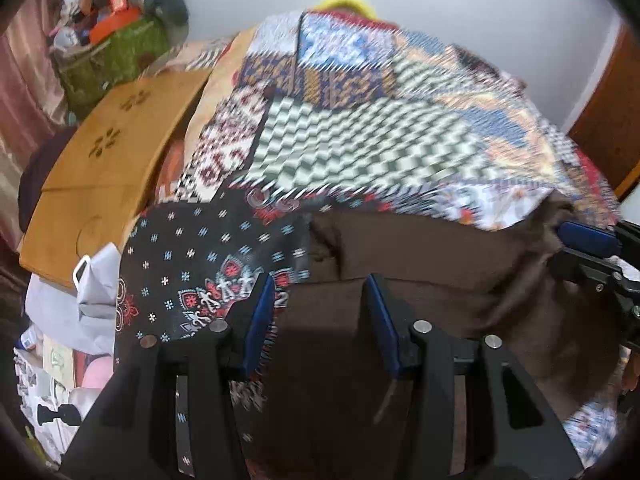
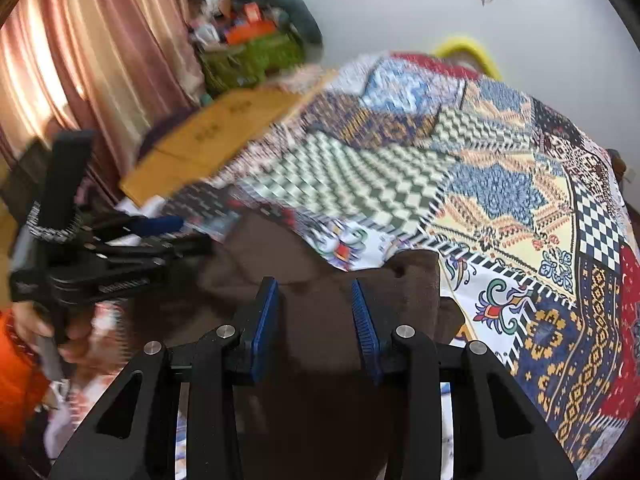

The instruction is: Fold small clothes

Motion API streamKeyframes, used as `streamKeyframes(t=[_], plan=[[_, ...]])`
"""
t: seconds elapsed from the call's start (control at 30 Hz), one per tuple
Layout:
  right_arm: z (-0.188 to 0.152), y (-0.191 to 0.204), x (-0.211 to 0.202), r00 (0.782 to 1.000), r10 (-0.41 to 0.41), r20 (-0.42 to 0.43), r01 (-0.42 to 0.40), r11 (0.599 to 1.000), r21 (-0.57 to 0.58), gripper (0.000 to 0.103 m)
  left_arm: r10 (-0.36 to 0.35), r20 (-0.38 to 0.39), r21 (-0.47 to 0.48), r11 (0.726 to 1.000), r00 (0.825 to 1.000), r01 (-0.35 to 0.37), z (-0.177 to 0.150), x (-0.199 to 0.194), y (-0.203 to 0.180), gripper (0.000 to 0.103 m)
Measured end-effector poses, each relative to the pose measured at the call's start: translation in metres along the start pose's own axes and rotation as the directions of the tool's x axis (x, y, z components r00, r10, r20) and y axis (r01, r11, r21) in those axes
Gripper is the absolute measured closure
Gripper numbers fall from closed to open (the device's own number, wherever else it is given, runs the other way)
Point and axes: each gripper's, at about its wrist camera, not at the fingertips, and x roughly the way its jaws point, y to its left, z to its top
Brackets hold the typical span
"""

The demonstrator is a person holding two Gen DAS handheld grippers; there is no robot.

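The left claw point(image 1: 322, 300) stands with its blue pads point(image 1: 262, 320) well apart, and the brown cloth point(image 1: 440, 280) lies under and between them; no pad visibly presses the fabric, so it holds nothing that can be seen. The right claw point(image 2: 314, 304) is likewise open, its pads point(image 2: 362, 320) spread with the cloth point(image 2: 320, 320) lying in the gap and running back beneath the claw body. In the left wrist view the right claw point(image 1: 588, 240) shows at the far right edge of the cloth; in the right wrist view the left claw point(image 2: 168, 232) shows at the cloth's left edge, gripped by a hand point(image 2: 56, 328).

The cloth is plain dark brown, soft and matte, rumpled with a few folds, and somewhat blurred. Its long axis runs left to right across the near part of the bed, from one claw to the other; its far edge is uneven.

It lies on a patchwork sheet point(image 1: 360, 148) of checks and ornaments. Farther left sits a wooden board point(image 1: 116, 152), then a green basket point(image 1: 112, 56) heaped with things, by a pink curtain point(image 2: 92, 60) and a pale wall point(image 1: 460, 0).
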Motion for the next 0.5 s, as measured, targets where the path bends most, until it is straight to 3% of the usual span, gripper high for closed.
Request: streamKeyframes(t=[0.1,0.23,0.37,0.5], plan=[[-0.004,-0.023,0.010,1.000,0.004,-0.030,-0.002,0.997,0.076,0.069,0.061,-0.016,-0.027,0.998,0.998,-0.061,-0.004,0.015,0.015,0.056],[-0.007,-0.049,-0.003,1.000,0.014,0.000,-0.013,0.981,0.192,0.071,0.037,-0.009,-0.074,0.997,0.999,-0.037,-0.009,0.011,0.032,0.056],[-0.013,-0.048,-0.040,0.997,0.004,0.071,-0.019,0.978,0.207,0.070,0.035,0.058,-0.065,0.997,0.998,-0.031,-0.011,-0.027,0.030,0.056],[-0.015,-0.023,-0.100,0.979,-0.006,0.206,-0.028,0.987,0.160,0.069,0.000,0.196,-0.053,0.999,0.981,0.011,-0.013,-0.099,0.019,0.056]])
